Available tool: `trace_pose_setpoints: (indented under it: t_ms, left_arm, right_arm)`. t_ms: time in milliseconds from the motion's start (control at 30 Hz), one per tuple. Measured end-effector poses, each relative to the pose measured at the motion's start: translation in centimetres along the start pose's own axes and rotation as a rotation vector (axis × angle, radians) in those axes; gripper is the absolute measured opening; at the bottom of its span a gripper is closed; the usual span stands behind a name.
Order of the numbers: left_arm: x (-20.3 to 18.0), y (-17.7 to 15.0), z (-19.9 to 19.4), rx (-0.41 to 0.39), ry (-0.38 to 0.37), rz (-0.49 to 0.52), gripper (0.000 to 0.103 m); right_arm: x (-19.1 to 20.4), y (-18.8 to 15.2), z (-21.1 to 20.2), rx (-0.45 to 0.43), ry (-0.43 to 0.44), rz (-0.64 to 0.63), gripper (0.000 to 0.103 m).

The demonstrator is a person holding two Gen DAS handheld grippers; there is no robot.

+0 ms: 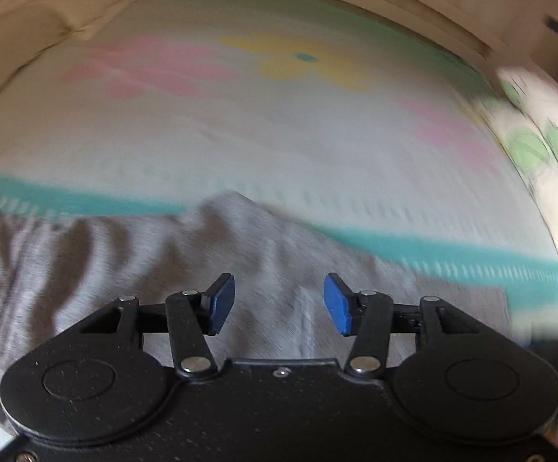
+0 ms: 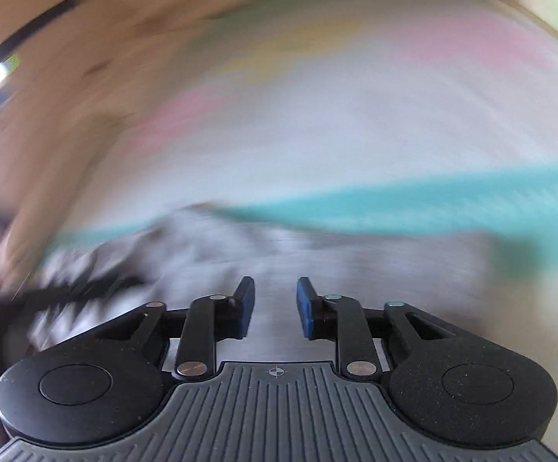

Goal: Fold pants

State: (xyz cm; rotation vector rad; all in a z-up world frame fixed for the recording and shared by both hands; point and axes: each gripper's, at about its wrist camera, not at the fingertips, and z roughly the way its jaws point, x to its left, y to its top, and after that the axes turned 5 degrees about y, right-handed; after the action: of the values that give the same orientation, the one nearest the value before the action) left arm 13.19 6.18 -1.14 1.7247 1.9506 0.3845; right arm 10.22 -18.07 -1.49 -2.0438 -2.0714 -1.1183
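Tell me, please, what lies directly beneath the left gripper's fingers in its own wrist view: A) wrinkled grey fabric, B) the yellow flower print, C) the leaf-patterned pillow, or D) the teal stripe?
A: the left gripper has its fingers apart over the wrinkled grey pants, with the teal stripe farther away.
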Motion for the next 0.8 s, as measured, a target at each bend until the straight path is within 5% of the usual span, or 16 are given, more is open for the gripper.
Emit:
trace_pose_setpoints:
  t_ms: [133,233,333,400,600,800]
  left_arm:
    - [-2.7,-2.6,0.9,0.088,-0.049,0.107,0.057]
    - [-3.7,-4.6,1.8,0.177,-0.055,0.158,0.057]
    - [-3.7,-6.6,2.9,0.256,-0.045,0.183,0.059]
    - [-3.6,-7.3,2.4,0.228,-0.044,0.209,0.062]
    - [-1.0,-6.6,0.7,0.209,-0.058,0.124,0.062]
    - [4.4,-4.6,-0.8,0.071,0.093,0.037,0.062]
  right_arm:
    - [-4.9,-0.5,0.6,0.048,-0.149,0.149,0.014]
    - [-7.4,-1.2,0.6,0.050,-0.180,0.209,0.000]
    - [-8.0,-1.4,-0.4,0.015,-0.201,0.249,0.000]
    - [-7.8,-0.4,-0.5,-0.018,-0.226,0.211,0.006]
    - [-2.4,0.8,0.6,-0.036,-0.090,0.058,0.007]
    - [4.7,1.0,3.6,0.030,0.059,-0.107,0.007]
